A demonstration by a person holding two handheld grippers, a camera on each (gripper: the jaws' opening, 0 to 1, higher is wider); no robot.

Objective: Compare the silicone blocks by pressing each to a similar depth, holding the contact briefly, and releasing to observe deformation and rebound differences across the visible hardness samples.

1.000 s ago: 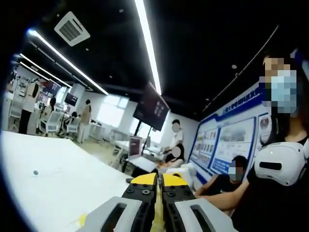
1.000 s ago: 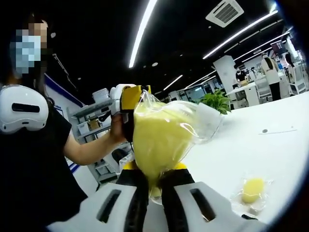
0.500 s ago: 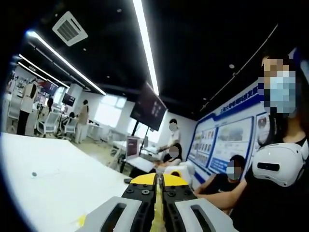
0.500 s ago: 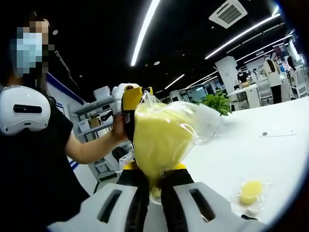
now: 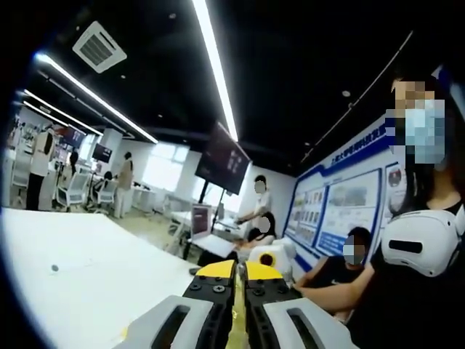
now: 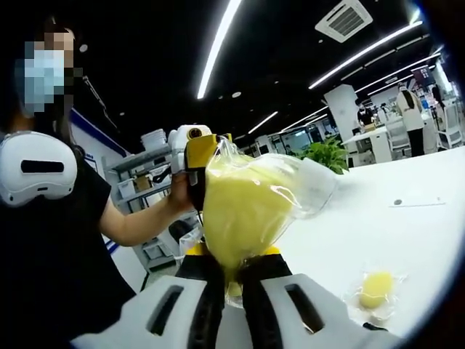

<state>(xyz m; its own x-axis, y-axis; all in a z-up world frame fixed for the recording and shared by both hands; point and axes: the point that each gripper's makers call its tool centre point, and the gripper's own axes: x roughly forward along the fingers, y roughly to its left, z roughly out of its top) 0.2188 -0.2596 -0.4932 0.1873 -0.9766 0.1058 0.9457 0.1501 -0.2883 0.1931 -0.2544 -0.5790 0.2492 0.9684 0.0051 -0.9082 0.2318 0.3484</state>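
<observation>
Above the white bench [image 6: 429,218], nothing has really shifted: both the right gripper [image 6: 234,275] and left gripper [image 6: 197,156] stay clenched on the bagged yellow block [image 6: 243,207]. Pressing waits; another bagged block [image 6: 376,287] lies near the bench's edge.

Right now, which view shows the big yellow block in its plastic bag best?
The right gripper view: the bagged yellow block stands held between both grippers. The left gripper view gives just a thin yellow sliver between its jaws.
</observation>
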